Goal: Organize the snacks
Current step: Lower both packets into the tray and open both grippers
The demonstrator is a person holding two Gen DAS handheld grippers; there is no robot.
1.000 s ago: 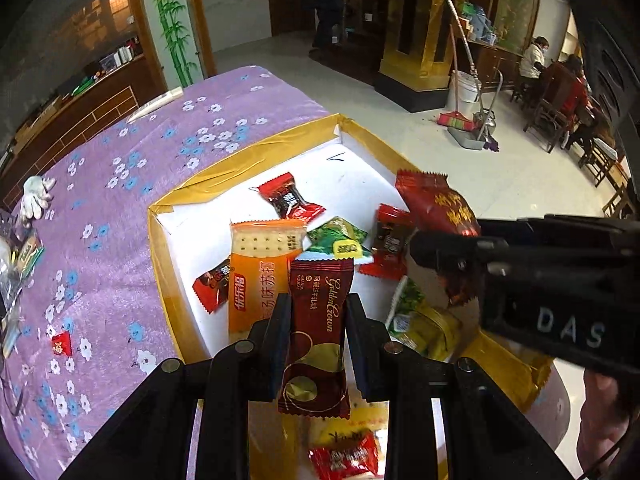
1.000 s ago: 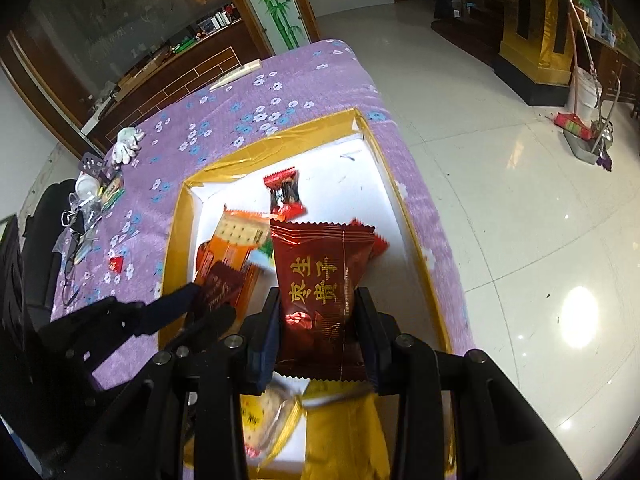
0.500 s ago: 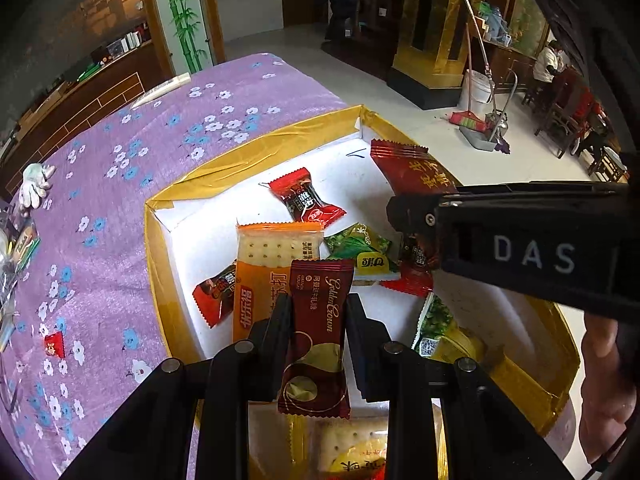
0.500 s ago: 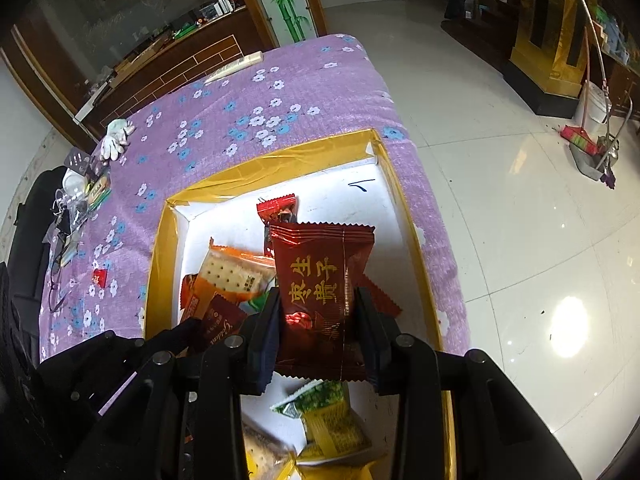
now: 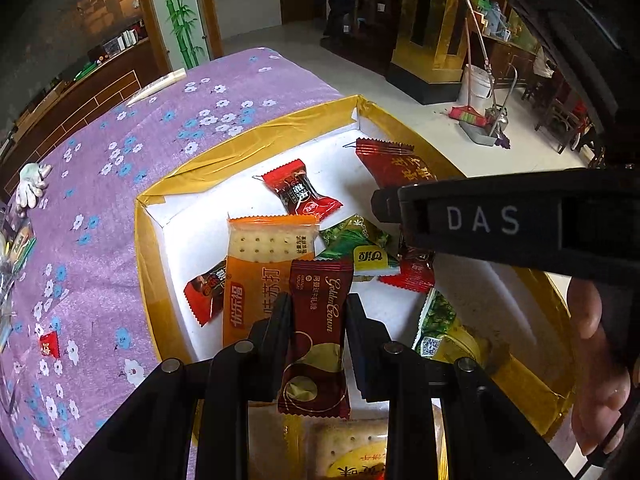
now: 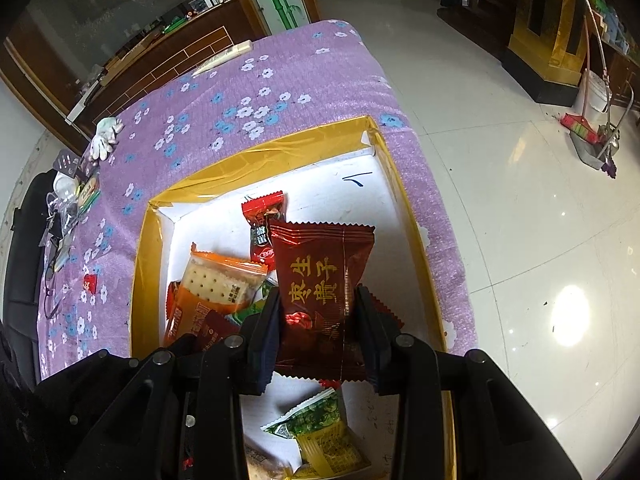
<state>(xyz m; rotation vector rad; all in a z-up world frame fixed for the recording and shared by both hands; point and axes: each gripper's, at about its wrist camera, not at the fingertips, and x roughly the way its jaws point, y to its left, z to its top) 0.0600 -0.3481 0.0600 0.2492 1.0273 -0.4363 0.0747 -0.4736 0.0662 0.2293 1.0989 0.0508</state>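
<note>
A gold-rimmed box point(image 5: 248, 156) with a white floor lies on the purple flowered cloth and holds several snacks. My left gripper point(image 5: 318, 322) is shut on a dark red Golden Crown bar point(image 5: 318, 320), held above the box's near end. My right gripper point(image 6: 316, 312) is shut on a dark red date packet point(image 6: 320, 276) over the box's right half; its side point(image 5: 500, 220) crosses the left wrist view. Below lie an orange cracker pack point(image 5: 264, 264), a red candy point(image 5: 300, 192), a green packet point(image 5: 356, 240) and a green-yellow packet point(image 6: 320, 432).
The box's right rim point(image 6: 416, 240) runs close to the table edge, with tiled floor beyond. A white glove point(image 6: 104, 136) and clutter point(image 6: 68, 200) sit at the cloth's left. A small red candy point(image 5: 50, 344) lies on the cloth. A hand point(image 5: 596, 376) grips the right tool.
The right gripper with its date packet has shifted toward the box's far right end. The left gripper has kept its place and grip.
</note>
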